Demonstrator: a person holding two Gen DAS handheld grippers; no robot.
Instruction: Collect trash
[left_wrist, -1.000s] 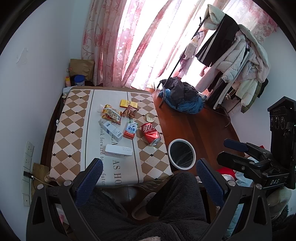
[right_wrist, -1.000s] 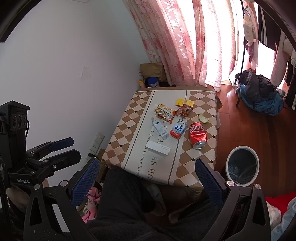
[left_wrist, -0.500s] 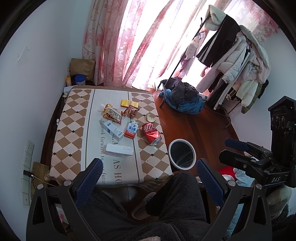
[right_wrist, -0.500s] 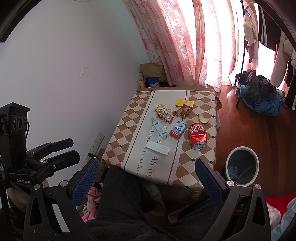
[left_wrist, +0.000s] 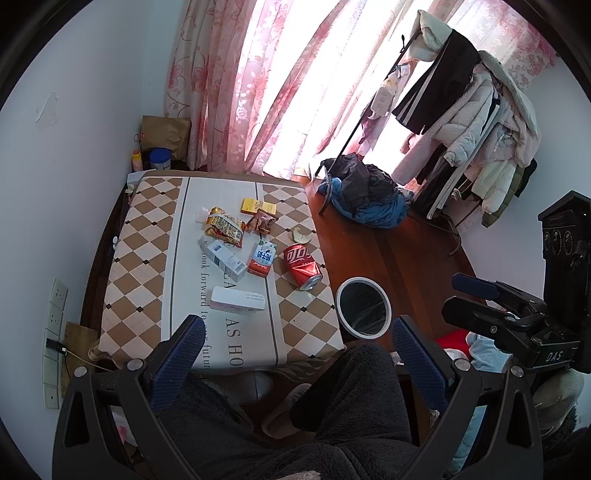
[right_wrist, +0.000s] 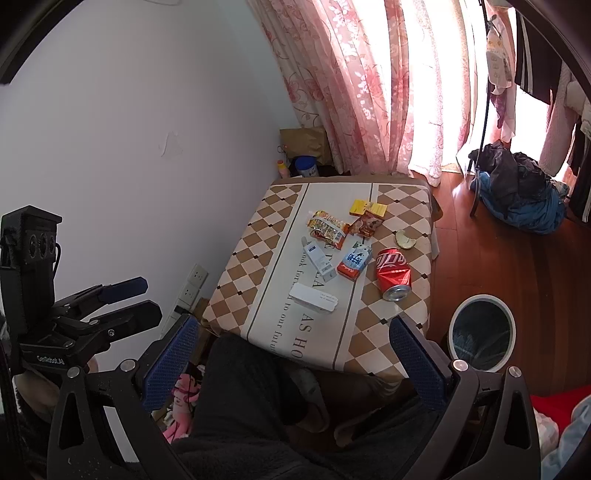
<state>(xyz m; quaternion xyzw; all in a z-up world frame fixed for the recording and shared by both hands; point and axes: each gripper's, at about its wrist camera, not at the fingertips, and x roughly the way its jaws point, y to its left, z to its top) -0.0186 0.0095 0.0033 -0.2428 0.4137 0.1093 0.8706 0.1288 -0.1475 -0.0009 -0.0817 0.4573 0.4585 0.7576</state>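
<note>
Red can (left_wrist: 302, 266) lies on the table (left_wrist: 147, 236) near the bin (left_wrist: 363, 307); left claw (left_wrist: 299, 354) and right claw (right_wrist: 295, 358) gape empty.

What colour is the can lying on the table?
The can is red with white writing, lying on its side. The right wrist view shows it best.

Tablecloth (left_wrist: 177, 280): printed lettering, partly covered, read as "ook forward", "AS HO" and "futu"; in the right wrist view "to our futu" is read. Right gripper (left_wrist: 524, 325): "DAS" is marked on its body. Left gripper (right_wrist: 85, 317): "GenRobot.AI" is marked. Red can (left_wrist: 303, 266): white Chinese characters are printed. Cartons: print too small to be read.
</note>
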